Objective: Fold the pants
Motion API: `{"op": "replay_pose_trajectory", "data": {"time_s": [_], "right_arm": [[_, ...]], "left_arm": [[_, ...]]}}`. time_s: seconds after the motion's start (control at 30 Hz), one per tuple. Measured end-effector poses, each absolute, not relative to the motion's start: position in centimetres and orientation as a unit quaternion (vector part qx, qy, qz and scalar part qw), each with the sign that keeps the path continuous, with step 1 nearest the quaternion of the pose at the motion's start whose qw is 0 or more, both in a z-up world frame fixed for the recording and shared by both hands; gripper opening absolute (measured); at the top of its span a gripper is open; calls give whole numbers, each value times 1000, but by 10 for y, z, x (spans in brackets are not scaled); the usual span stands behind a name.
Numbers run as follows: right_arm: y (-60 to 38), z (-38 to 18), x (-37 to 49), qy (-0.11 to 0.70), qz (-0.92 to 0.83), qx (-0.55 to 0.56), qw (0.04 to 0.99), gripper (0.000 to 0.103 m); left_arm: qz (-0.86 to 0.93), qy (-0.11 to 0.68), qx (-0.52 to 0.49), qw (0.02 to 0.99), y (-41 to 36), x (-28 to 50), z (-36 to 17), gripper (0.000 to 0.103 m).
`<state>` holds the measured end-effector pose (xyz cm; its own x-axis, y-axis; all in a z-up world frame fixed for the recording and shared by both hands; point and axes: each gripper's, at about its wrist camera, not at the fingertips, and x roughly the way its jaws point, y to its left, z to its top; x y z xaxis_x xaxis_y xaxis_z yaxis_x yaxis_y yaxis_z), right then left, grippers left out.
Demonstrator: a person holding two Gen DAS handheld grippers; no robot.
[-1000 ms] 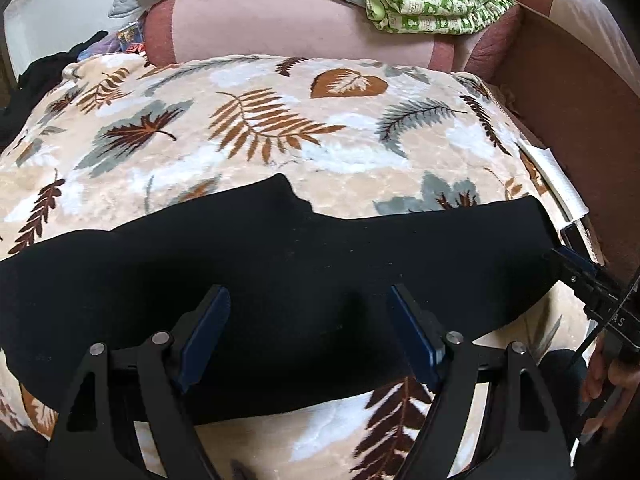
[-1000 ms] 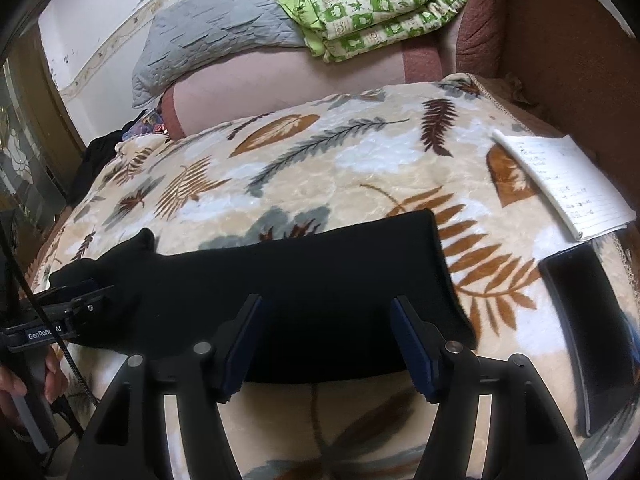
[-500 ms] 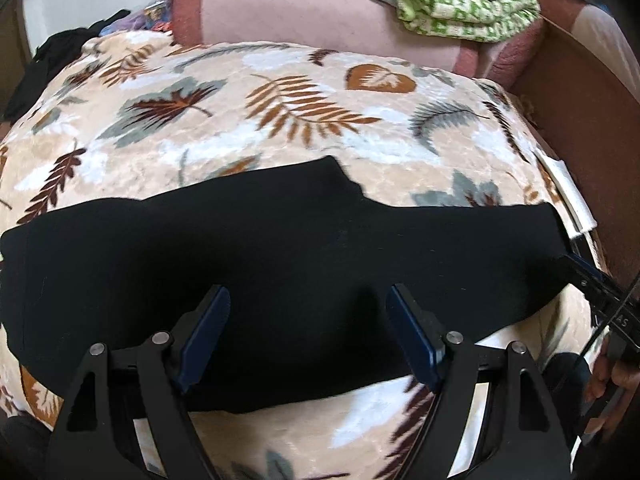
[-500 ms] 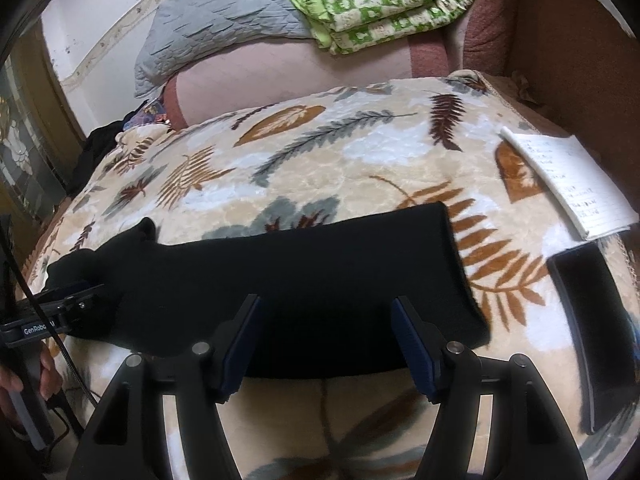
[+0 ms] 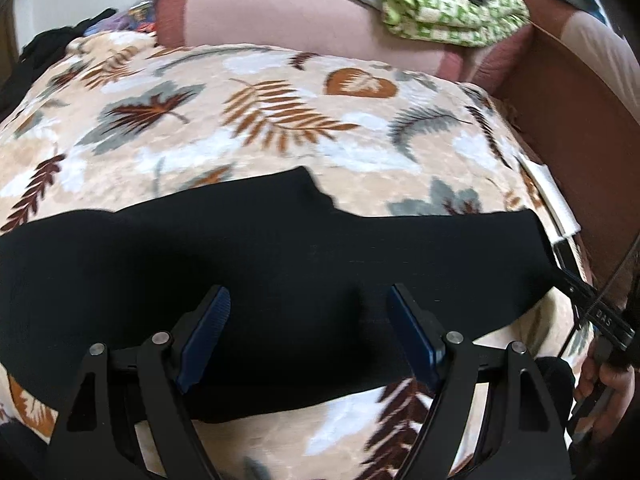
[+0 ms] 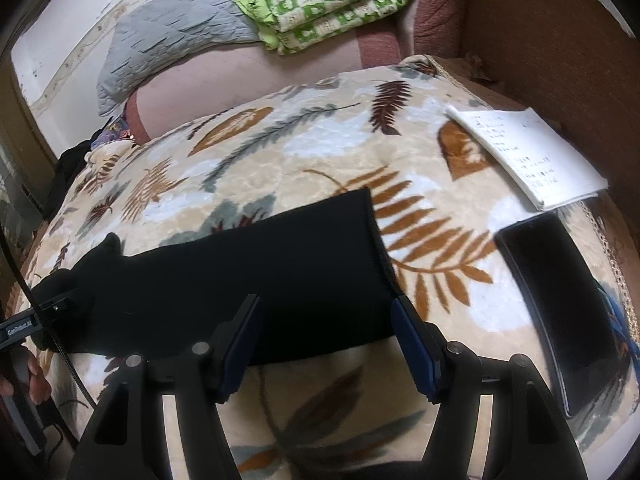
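Black pants (image 5: 260,272) lie flat in a long strip across a leaf-patterned blanket (image 5: 280,120); they also show in the right wrist view (image 6: 260,276). My left gripper (image 5: 308,316) is open and empty, hovering over the middle of the pants near their front edge. My right gripper (image 6: 324,320) is open and empty over the pants' right end, its right finger near the end hem. The right gripper also shows at the right edge of the left wrist view (image 5: 592,308). The left gripper shows at the left edge of the right wrist view (image 6: 36,320).
A white notebook (image 6: 528,152) and a black phone (image 6: 560,304) lie on the blanket right of the pants. A pink bolster (image 5: 300,20), grey quilt (image 6: 172,40) and green folded blanket (image 6: 328,0) sit at the back. A brown board (image 5: 580,128) borders the right.
My left gripper shifted a little over the pants, and the view tilted. My right gripper moved closer to the pants' right end. Both stay open; the pants have not moved.
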<state>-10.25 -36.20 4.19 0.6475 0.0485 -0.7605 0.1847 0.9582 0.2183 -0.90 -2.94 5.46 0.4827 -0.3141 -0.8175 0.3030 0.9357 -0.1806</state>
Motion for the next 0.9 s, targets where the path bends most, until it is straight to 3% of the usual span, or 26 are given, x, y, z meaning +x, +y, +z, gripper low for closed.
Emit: {"op": "replay_pose_trajectory", "data": {"time_s": [0.2, 0.9], "right_arm": [[-367, 46, -109, 409, -42, 145, 900, 72], [-370, 48, -122, 409, -42, 145, 900, 72]], "left_arm": [[-206, 484, -2, 851, -48, -12, 56, 80], [-261, 501, -33, 824, -69, -7, 61, 84]]}}
